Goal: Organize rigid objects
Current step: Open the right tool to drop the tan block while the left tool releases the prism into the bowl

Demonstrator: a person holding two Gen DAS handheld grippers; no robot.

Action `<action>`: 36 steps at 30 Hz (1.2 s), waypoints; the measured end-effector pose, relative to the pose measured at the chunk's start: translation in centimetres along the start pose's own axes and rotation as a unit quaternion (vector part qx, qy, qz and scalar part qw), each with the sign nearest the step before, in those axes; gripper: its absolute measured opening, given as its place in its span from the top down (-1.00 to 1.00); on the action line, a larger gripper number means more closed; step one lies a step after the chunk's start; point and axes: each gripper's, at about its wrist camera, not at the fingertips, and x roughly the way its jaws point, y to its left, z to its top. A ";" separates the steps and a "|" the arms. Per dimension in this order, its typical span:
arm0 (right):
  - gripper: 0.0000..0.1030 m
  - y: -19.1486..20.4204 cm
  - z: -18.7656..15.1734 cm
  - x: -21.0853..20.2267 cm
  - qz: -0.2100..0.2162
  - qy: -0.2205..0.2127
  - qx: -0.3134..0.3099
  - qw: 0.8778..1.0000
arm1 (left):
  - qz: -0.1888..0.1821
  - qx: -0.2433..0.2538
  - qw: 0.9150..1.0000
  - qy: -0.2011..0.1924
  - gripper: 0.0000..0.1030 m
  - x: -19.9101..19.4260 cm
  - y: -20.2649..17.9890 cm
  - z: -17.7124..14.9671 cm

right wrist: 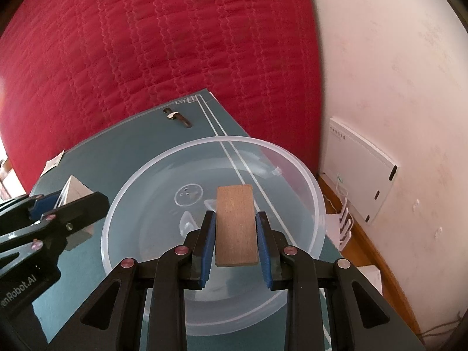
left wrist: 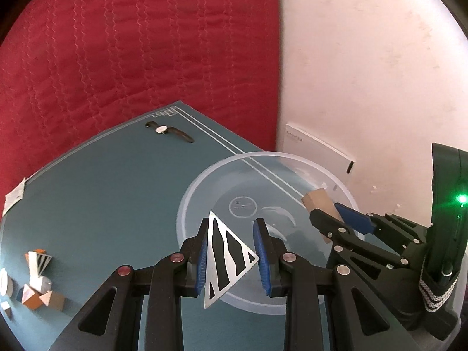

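My left gripper [left wrist: 231, 245] is shut on a white triangular block with black stripes [left wrist: 223, 259], held over the near edge of a clear plastic bowl [left wrist: 204, 187]. My right gripper [right wrist: 236, 238] is shut on a flat brown wooden block [right wrist: 235, 223], held above the same bowl [right wrist: 140, 184]. The right gripper also shows in the left wrist view [left wrist: 333, 218], over the bowl's right side, with the wooden block [left wrist: 317, 200] between its fingers. The left gripper shows in the right wrist view [right wrist: 55, 204] at the bowl's left rim. Several more painted blocks [left wrist: 36, 289] lie on the teal mat [left wrist: 102, 193] at the far left.
A wristwatch [left wrist: 169, 131] lies at the mat's far corner. A red quilted cover [left wrist: 131, 44] lies beyond the mat. A white wall [left wrist: 365, 73] and a white flat box [right wrist: 362, 169] stand to the right. A paper tag [left wrist: 14, 196] sits at the mat's left edge.
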 end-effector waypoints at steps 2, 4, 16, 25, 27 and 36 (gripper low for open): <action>0.44 -0.2 0.0 0.0 0.001 0.001 0.004 1.000 | -0.006 -0.006 1.000 -0.002 0.42 0.1 0.2 0.1; 0.42 -0.2 0.1 -0.1 0.001 -0.001 0.007 1.000 | -0.013 -0.015 1.000 -0.004 0.20 0.2 0.5 0.2; 0.26 0.1 0.0 -0.3 -0.002 -0.010 0.005 1.000 | 0.034 -0.028 0.998 -0.037 -0.90 -0.4 2.2 -0.3; -0.03 1.0 -0.4 -0.4 0.000 -0.011 -0.009 1.000 | 0.063 -0.049 0.997 -0.013 -0.99 0.0 3.2 -1.6; -0.20 1.1 -0.5 -0.5 0.000 -0.015 -0.008 1.000 | 0.069 -0.058 0.996 -0.008 -0.99 -0.1 3.7 -1.9; -0.32 2.6 -1.2 -0.7 0.004 -0.019 -0.035 0.999 | 0.102 -0.077 0.992 0.007 -0.99 -0.2 4.9 -3.5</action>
